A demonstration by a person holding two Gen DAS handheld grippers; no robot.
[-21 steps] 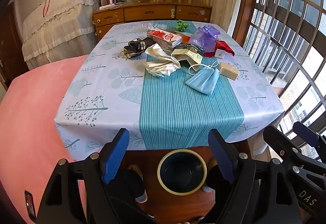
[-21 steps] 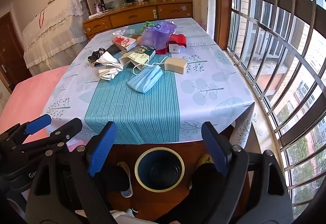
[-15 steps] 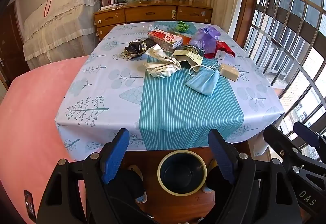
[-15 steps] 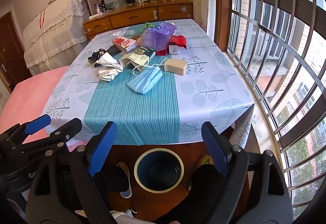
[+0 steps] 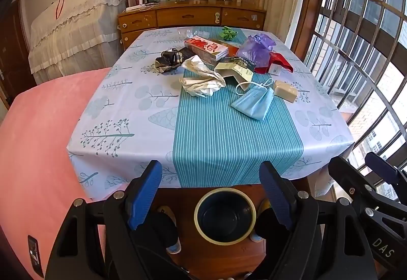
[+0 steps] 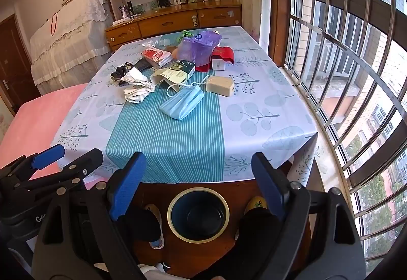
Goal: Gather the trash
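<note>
Two grippers hang in front of you at the near edge of the table [image 5: 122, 112], both tilted down with jaws wide apart and nothing between them: the left gripper [image 5: 216, 193] and the right gripper [image 6: 201, 183]. Below, between each pair of fingers, a dark bin [image 5: 225, 215] with a pale rim stands on the wooden floor. Your trash lies well beyond them on the far half of the tablecloth: a blue face mask [image 5: 254, 103] touching a beige block [image 5: 285, 91], a crumpled white bag [image 5: 202, 80], a torn carton [image 5: 235, 69], a purple plastic bag [image 5: 257, 49] and a dark wrapper [image 5: 168, 61].
</note>
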